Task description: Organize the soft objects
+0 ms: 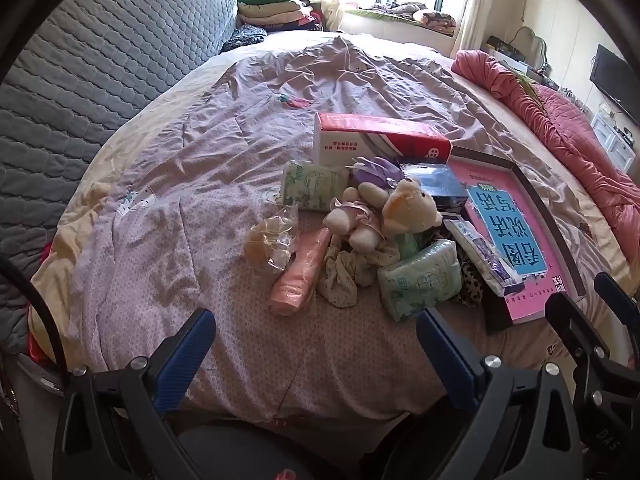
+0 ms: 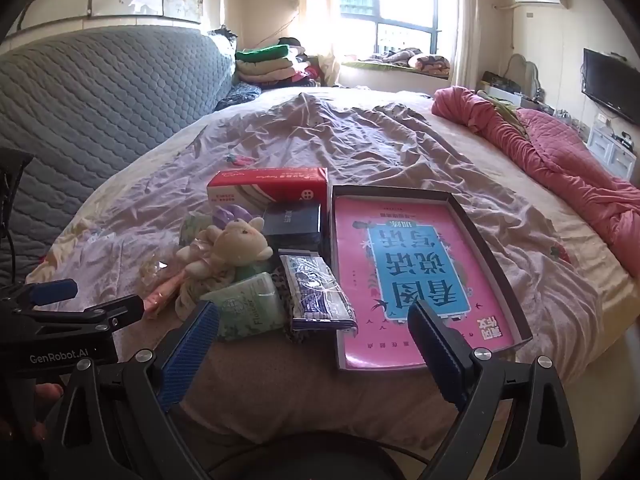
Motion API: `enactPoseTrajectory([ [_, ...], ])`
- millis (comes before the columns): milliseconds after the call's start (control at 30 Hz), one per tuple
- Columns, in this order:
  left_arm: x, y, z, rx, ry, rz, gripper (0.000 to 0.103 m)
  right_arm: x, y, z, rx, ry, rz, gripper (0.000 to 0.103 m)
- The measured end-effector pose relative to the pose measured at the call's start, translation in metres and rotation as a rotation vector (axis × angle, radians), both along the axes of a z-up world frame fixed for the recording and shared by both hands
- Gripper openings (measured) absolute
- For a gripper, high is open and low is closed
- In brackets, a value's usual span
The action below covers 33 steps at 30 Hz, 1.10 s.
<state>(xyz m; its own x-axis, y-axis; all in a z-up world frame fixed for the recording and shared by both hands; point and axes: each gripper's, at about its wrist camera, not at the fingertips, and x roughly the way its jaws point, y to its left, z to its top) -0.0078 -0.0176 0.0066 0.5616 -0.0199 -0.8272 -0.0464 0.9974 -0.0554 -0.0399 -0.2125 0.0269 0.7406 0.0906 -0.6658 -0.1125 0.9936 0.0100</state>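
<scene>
Both hand-held grippers hang empty over the near edge of the bed (image 1: pixel 168 184), jaws spread wide with nothing between them: the left hand-held gripper (image 1: pixel 316 332) tilts down toward a heap of soft things, the right hand-held gripper (image 2: pixel 314 328) toward the seam between that heap and a shallow box tray (image 2: pixel 516 304) lined in pink. The heap sits on the bedspread just left of the tray, with a red tissue box (image 1: pixel 380 140) behind it. The likely trouble is the crowding: the teddy bear (image 1: pixel 404 208) lies on top of other pieces, touching a green tissue pack (image 1: pixel 420 280) and crumpled spotted cloth (image 1: pixel 340 276), so a closing jaw could snag a neighbour or drag the pile. The crinkly clear bag (image 1: pixel 274 240) may slip from the pads, and the soft bedding gives under any push. The pink roll (image 1: pixel 298 276) has its long axis running from the near left up toward the bear; the bear lies head toward the tray, legs pointing left.
</scene>
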Motion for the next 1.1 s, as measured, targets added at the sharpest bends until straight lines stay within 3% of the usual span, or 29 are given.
enactPoseTrajectory([
  [1100, 0.0008, -0.0025, -0.0039, -0.004, 0.008, -0.005, 0.101, 0.0086, -0.0028, -0.0036, 0.004, 0.02, -0.008, 0.096],
])
